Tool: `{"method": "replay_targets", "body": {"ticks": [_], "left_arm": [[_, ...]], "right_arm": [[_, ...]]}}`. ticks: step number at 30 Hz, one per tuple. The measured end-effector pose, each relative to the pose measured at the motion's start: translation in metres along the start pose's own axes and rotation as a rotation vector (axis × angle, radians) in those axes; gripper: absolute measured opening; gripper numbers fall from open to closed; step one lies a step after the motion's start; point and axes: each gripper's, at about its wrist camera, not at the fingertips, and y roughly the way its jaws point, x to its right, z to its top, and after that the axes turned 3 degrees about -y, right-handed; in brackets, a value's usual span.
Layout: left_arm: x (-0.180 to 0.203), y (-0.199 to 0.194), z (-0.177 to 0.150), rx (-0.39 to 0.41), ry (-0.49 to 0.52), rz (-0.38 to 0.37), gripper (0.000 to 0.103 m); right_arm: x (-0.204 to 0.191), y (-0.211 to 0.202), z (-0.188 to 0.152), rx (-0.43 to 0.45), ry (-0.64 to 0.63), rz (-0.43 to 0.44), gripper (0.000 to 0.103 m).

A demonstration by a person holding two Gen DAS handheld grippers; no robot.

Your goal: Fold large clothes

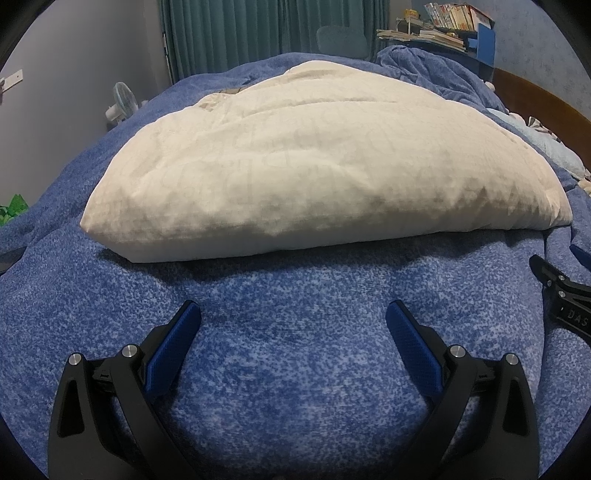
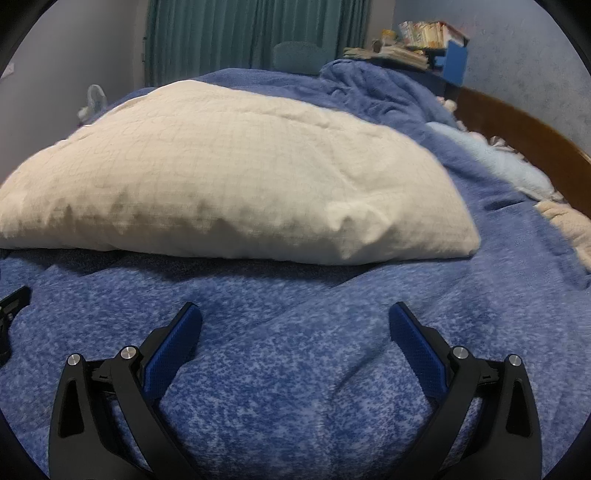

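A cream quilted garment (image 1: 314, 173) lies folded in a thick, puffy bundle on the blue bed cover (image 1: 288, 350); it also shows in the right wrist view (image 2: 229, 184). My left gripper (image 1: 293, 314) is open and empty, low over the cover, a short way in front of the bundle's near edge. My right gripper (image 2: 295, 315) is open and empty too, in front of the bundle's right half. The right gripper's body shows at the right edge of the left wrist view (image 1: 565, 295).
A rumpled blue blanket (image 2: 376, 88) is heaped at the far right. A light blue cloth (image 2: 498, 162) and a cream cloth (image 2: 569, 225) lie by the wooden bed frame (image 2: 524, 133). Green curtains (image 1: 258, 29), a fan (image 1: 123, 99) and a shelf of books (image 1: 443, 26) stand behind.
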Motion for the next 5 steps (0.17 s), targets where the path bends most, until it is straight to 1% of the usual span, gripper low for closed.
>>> {"method": "replay_targets", "body": {"ticks": [2,3,5], "left_arm": [[0.0,0.001,0.001,-0.003,-0.003,-0.003,0.097],[0.0,0.002,0.001,-0.004,-0.003,-0.003,0.097],[0.001,0.003,0.001,-0.004,-0.002,-0.003,0.097]], "right_arm": [[-0.003,-0.001,0.003,0.009,-0.018,-0.098,0.097],[-0.005,0.001,0.005,-0.007,-0.03,-0.107,0.097],[-0.008,0.01,0.01,-0.077,-0.087,-0.123,0.097]]}}
